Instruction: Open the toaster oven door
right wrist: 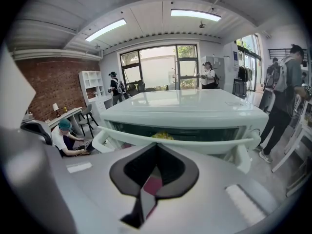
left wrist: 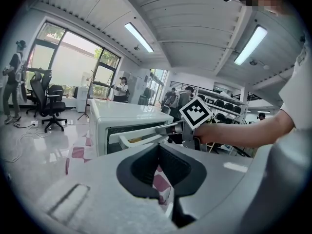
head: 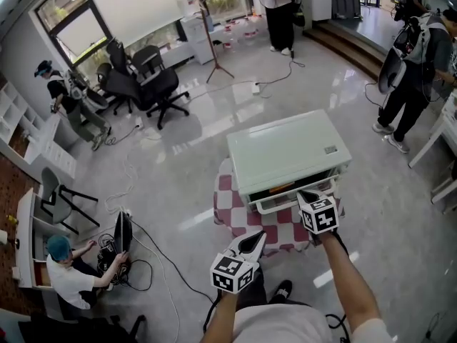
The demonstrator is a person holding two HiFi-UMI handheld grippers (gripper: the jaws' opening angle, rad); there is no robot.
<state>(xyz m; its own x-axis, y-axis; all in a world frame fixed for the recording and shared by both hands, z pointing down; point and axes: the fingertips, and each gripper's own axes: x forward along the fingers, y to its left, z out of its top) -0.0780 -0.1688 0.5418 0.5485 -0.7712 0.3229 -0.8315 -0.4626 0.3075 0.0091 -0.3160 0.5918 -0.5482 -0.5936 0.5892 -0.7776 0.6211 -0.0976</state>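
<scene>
Head view is showing the toaster oven (head: 285,152) sitting at centre right on a bench covered by a red-and-white checked cloth (head: 230,207), its front facing the lower edge of the frame. The right hand-held gripper (head: 305,193) is reaching in from below. Its jaws are pressed together with nothing between them, and its tip is resting against the upper edge of the door, just above the pale handle (head: 284,204). The door is appearing to tip out slightly at the top, with an orange strip showing in the gap. The left hand-held gripper (head: 258,239) is hanging at lower centre, also closed and empty, clear of the oven and over the near edge of the cloth.

Left gripper view is catching that contact from the side. The right hand-held gripper (left wrist: 165,127) is coming in from the right under its marker cube (left wrist: 196,112) and is meeting the door beside the handle (left wrist: 139,140). This view's own jaws (left wrist: 158,146) are closing on nothing.

Right gripper view is looking straight at the handle (right wrist: 180,143), which is spanning the frame just above the closed jaws (right wrist: 156,146). Something yellow (right wrist: 162,136) is showing inside the toaster oven (right wrist: 180,104), which the other views are not showing clearly.
</scene>
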